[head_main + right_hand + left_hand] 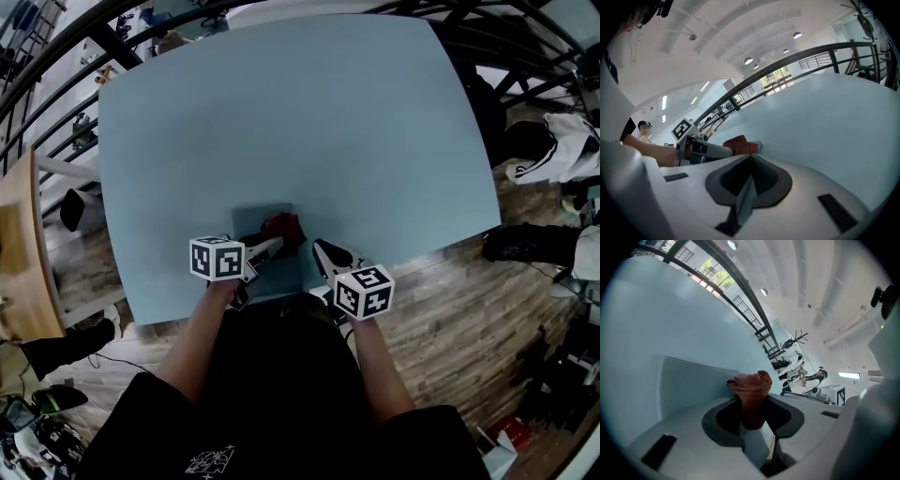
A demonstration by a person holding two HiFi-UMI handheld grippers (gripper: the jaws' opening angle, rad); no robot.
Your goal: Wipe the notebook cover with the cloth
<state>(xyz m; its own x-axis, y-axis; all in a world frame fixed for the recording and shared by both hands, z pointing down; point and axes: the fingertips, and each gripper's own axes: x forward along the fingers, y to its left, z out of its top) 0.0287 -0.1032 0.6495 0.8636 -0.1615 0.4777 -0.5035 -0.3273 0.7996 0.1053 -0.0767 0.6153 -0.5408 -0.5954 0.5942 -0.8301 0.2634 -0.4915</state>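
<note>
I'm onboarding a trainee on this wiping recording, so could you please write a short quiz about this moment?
1. True or false: the right tool is shut with nothing between its jaws.
2. What does the left tool grip? A) a pen B) the red cloth C) a sponge
3. Fill in: the notebook lies flat on the ___.
Key: 1 true; 2 B; 3 table.

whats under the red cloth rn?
The grey-blue notebook, near its far right corner. The left gripper pinches the cloth in its jaws; the patch of cover beneath is hidden.
</note>
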